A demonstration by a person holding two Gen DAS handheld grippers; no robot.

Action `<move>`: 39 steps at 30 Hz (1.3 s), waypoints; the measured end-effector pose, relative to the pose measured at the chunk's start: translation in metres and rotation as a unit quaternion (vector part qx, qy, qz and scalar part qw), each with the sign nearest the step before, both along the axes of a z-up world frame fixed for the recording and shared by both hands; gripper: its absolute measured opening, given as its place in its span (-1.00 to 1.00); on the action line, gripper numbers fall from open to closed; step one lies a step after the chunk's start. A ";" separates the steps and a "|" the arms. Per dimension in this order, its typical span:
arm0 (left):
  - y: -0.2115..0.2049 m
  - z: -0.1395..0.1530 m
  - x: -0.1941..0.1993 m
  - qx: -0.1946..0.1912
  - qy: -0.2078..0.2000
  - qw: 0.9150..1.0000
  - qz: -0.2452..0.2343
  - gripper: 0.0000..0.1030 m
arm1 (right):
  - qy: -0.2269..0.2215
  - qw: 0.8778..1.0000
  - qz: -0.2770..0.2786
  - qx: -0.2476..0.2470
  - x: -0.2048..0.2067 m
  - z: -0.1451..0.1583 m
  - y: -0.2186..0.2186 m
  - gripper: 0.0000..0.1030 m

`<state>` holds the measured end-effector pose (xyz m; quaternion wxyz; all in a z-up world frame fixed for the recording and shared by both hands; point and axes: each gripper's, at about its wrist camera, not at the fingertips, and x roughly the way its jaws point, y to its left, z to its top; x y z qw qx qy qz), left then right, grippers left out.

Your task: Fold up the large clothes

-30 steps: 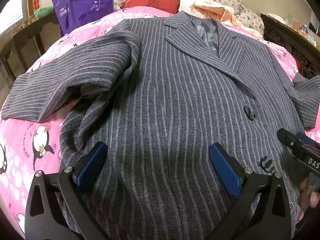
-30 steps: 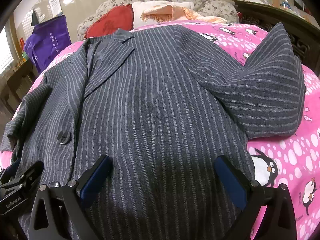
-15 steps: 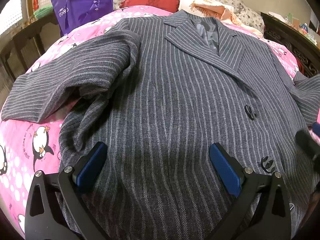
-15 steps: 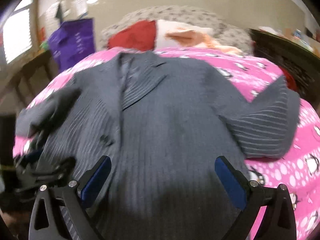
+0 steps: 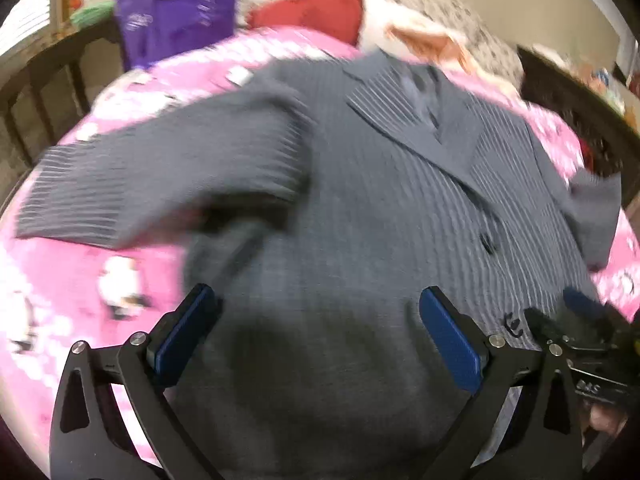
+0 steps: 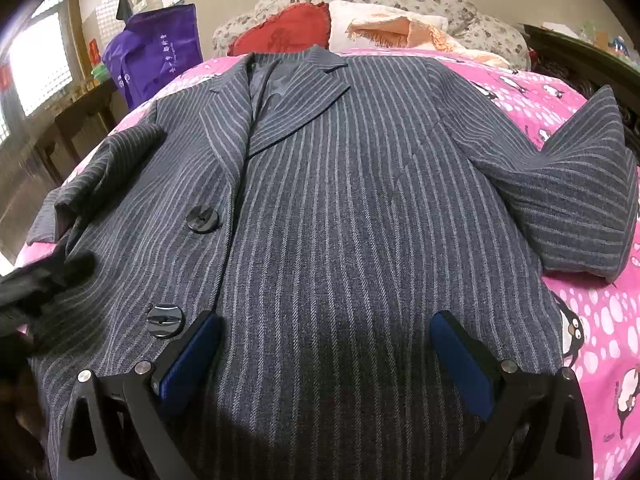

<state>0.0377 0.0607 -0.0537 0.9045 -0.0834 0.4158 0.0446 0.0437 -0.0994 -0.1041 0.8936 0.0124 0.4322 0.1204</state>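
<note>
A grey pinstriped jacket (image 6: 360, 200) lies face up on a pink bedspread (image 6: 592, 320), collar toward the pillows. Its two dark buttons (image 6: 203, 219) sit left of centre in the right wrist view. One sleeve (image 6: 576, 200) is bent at the right, the other sleeve (image 5: 160, 184) stretches left in the blurred left wrist view. My left gripper (image 5: 320, 336) is open over the jacket's (image 5: 380, 240) lower front, nothing between its blue pads. My right gripper (image 6: 326, 360) is open above the hem, also empty. The right gripper's (image 5: 576, 340) black body shows at the lower right of the left wrist view.
Red pillow (image 6: 280, 32), white and orange cushions (image 6: 400, 28) and a floral headboard cushion lie at the bed's far end. A purple bag (image 6: 156, 56) stands at the far left by wooden furniture (image 5: 44, 92). Dark carved wood (image 6: 580, 60) borders the right side.
The left wrist view has gone blurred and pulled back, showing more of the jacket and bed. The right gripper has come back lower and closer to the hem. Both stay open.
</note>
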 end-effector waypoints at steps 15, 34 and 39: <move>0.254 -0.002 -0.041 -0.106 -0.010 0.968 0.226 0.48 | -0.002 1.000 -0.001 0.001 -0.001 0.001 0.003 1.00; 0.263 0.000 0.011 -0.147 -0.061 0.973 0.170 -0.12 | 0.000 1.000 -0.001 0.006 -0.003 0.002 0.002 1.00; 0.268 0.001 0.018 -0.094 -0.018 0.973 0.211 -0.87 | 0.001 1.000 -0.001 0.003 -0.004 0.002 0.001 1.00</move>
